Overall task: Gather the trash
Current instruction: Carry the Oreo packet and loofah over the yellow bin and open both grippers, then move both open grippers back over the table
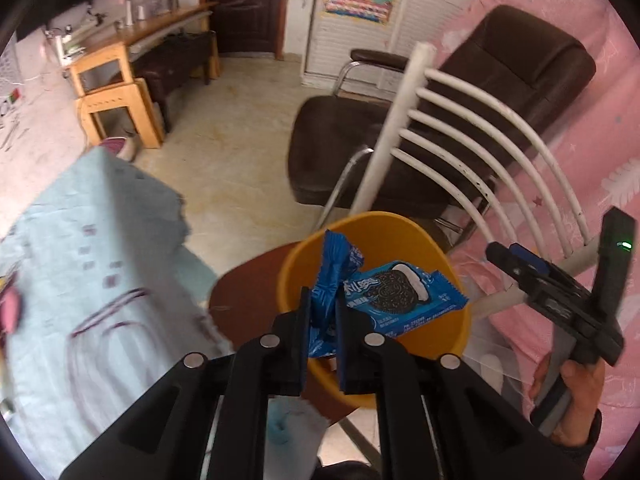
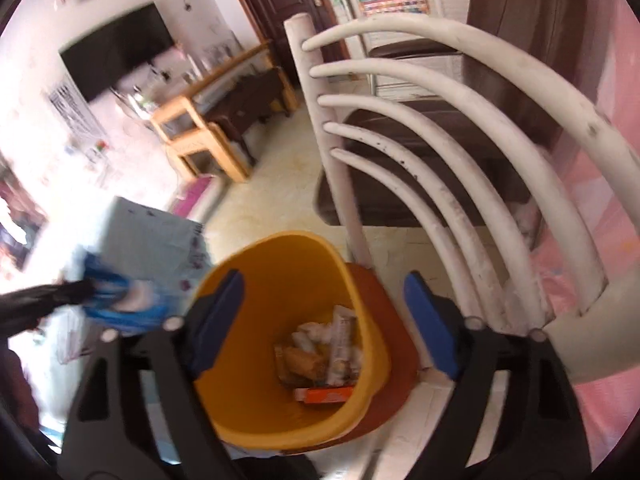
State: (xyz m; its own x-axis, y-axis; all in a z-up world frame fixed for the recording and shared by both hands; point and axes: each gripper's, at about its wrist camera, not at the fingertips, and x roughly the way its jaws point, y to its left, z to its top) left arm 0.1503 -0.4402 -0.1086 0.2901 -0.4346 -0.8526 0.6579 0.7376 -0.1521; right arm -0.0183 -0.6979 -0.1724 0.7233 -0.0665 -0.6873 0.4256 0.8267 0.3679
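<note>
Crosswise, wrapper [image 1: 394, 296] over bin [image 1: 460, 280].

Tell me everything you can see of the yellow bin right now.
The yellow bin is an open, lidless tub of smooth plastic, standing upright on a round reddish-brown seat beside the white chair back. Inside, at the bottom, lie crumpled wrappers and an orange box. The left tongs hold a blue cookie wrapper over its mouth; the open right tongs hover above it, empty.

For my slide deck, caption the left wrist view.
Left claw shut on blue cookie wrappers above the yellow bin.
</note>
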